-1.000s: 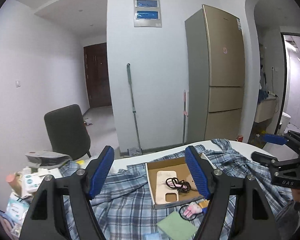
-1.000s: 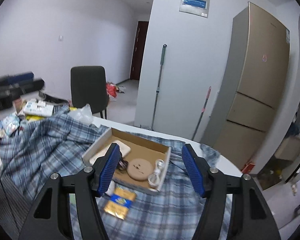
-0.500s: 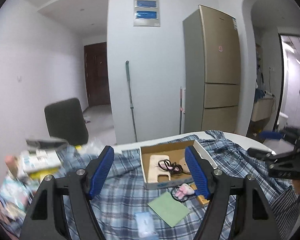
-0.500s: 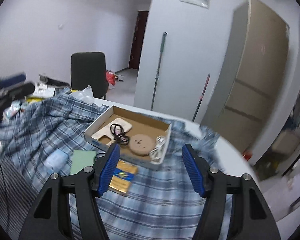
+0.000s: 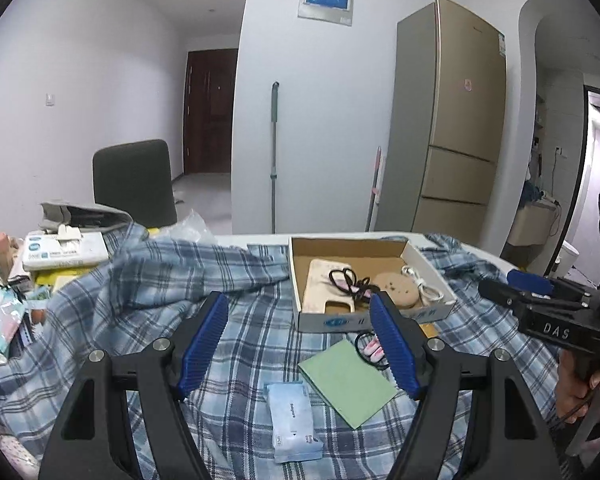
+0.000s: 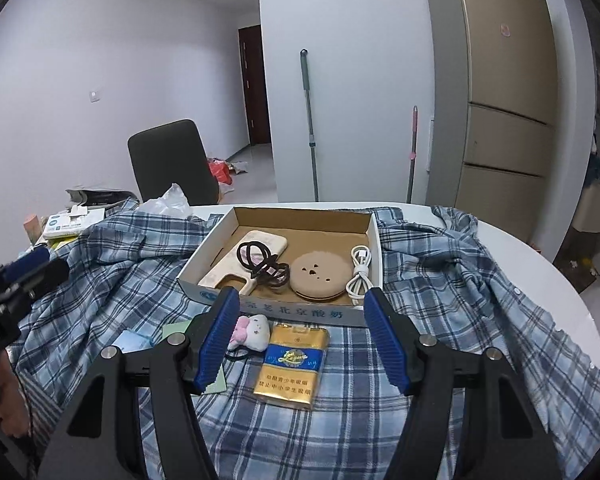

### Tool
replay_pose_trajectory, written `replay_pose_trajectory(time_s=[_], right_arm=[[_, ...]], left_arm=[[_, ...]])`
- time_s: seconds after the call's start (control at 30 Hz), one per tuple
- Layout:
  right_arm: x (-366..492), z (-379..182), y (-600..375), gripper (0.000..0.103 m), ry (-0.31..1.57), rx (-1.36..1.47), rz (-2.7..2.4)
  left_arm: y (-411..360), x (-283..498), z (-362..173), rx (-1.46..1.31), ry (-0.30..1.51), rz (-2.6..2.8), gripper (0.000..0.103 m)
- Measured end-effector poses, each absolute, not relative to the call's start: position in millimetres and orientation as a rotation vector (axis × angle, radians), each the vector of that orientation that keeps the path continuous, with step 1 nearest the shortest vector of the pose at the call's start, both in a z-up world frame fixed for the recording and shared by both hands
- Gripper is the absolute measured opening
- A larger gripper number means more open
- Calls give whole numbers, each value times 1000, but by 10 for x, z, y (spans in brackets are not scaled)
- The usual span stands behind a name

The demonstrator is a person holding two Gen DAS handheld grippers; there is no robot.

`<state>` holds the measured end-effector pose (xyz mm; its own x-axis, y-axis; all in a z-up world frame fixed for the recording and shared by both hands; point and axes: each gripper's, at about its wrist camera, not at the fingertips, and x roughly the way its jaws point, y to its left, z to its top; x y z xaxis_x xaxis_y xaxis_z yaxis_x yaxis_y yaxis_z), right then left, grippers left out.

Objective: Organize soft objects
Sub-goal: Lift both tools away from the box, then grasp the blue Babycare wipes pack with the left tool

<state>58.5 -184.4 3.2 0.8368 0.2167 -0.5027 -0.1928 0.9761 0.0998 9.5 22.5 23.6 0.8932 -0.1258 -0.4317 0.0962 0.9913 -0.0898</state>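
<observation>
A blue plaid shirt [image 5: 148, 296] [image 6: 440, 280] lies spread over the table. On it sits an open cardboard box [image 5: 430, 312] [image 6: 236, 216] holding a beige phone case [image 6: 252, 248], black hair ties [image 6: 260, 264], a round tan pad [image 6: 320, 276] and a white cable [image 6: 360, 272]. In front of the box lie a pink-white plush hair tie [image 6: 252, 330] [image 5: 370, 350], a gold-blue pack [image 6: 292, 364], a green card [image 5: 346, 380] and a blue tissue packet [image 5: 292, 420]. My left gripper [image 5: 300, 344] and right gripper [image 6: 304, 340] are both open and empty above the shirt.
Papers, packets and a grey pouch [image 5: 72, 212] are piled at the table's left end. A dark chair [image 5: 134, 182] stands behind the table. A mop [image 5: 274, 160] leans on the wall and a gold fridge [image 5: 448, 120] stands at the right.
Both grippers have pulled back and tilted down, so more of the shirt and the items in front of the box show. Both stay open.
</observation>
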Motion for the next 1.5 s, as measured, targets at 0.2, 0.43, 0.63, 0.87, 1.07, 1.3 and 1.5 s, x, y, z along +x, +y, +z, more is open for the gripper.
replay_pose_trajectory(time_s=[0.2,0.43,0.63,0.87,1.07,1.3,1.5], right_arm=[[603,-136,-1785,64,549,47,254],[552,-173,-1777,64,523,27,248],[570,-221,-1763,64,543,25,260],[580,-266,-1744,64,552,13,265],[601,-301,-1739,64,566,8,265],[622,-319,-1751,64,578,12,266],[619,-308,-1779,64,571,17,249]], left_arm=[[195,209,-28,-42,513,-121,75],[181,234,-158,-26,555,-128,75],[124,393,-314,-5,667,-141,75],[132,567,-601,-23,876,-137,75],[103,655,-779,-27,987,-165,57],[137,711,-893,-47,1045,-165,38],[190,642,-805,-76,974,-182,33]])
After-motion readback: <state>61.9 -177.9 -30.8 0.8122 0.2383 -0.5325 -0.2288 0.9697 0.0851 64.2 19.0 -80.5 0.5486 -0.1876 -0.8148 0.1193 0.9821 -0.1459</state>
